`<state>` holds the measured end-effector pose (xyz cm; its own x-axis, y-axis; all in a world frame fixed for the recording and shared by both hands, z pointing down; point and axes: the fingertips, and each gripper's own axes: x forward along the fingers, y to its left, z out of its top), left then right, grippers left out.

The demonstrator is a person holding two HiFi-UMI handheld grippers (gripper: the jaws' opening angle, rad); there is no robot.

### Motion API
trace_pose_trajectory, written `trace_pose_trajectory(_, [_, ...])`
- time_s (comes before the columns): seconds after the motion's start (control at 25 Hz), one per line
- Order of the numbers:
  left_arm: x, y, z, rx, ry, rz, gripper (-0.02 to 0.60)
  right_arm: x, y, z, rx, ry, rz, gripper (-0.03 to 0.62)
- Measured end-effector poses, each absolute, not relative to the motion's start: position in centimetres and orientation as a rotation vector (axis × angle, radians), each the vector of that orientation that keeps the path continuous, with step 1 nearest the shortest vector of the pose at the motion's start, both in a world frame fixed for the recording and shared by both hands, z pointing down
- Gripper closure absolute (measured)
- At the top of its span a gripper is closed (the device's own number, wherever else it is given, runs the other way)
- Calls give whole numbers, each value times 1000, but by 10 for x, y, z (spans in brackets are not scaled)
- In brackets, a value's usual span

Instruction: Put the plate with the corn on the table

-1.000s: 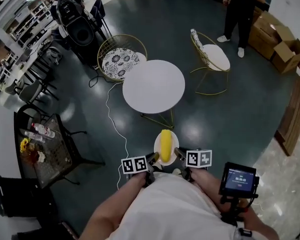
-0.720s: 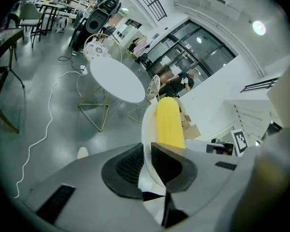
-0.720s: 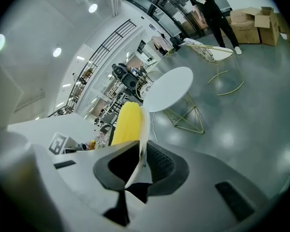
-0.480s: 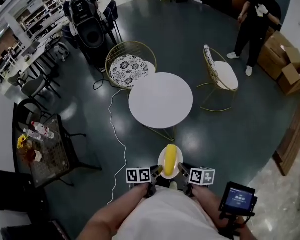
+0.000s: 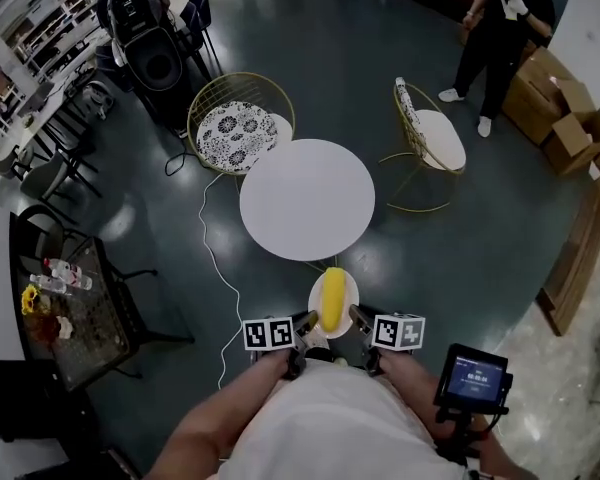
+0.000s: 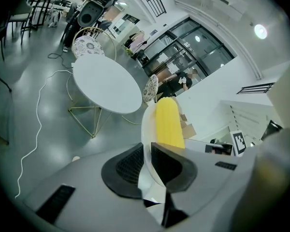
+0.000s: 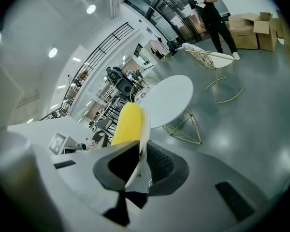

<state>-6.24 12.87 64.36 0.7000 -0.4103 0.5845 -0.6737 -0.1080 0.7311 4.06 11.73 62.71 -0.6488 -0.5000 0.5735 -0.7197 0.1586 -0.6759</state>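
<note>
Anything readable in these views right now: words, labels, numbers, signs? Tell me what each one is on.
No text can be quoted; nothing here is readable.
Handheld screen: lit lines of text, too small to read.
Marker cubes: black-and-white square patterns only, no letters.
Cardboard boxes: no legible print.
Plate and corn: no print.

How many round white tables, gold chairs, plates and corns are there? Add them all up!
round white table: 1
gold wire chairs: 2
round white plate: 1
yellow corn cob: 1
Total: 5
</note>
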Motion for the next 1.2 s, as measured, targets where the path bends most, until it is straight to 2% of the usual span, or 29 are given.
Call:
trace_pose_trajectory(0.36, [-80, 76, 640, 1745, -859, 267, 529, 23, 67, 623, 1214, -2204, 1483, 534])
trace_pose_trajectory(1.2, [-124, 33, 632, 1725, -886, 169, 529, -21, 17, 615, 1179, -2202, 1443, 534])
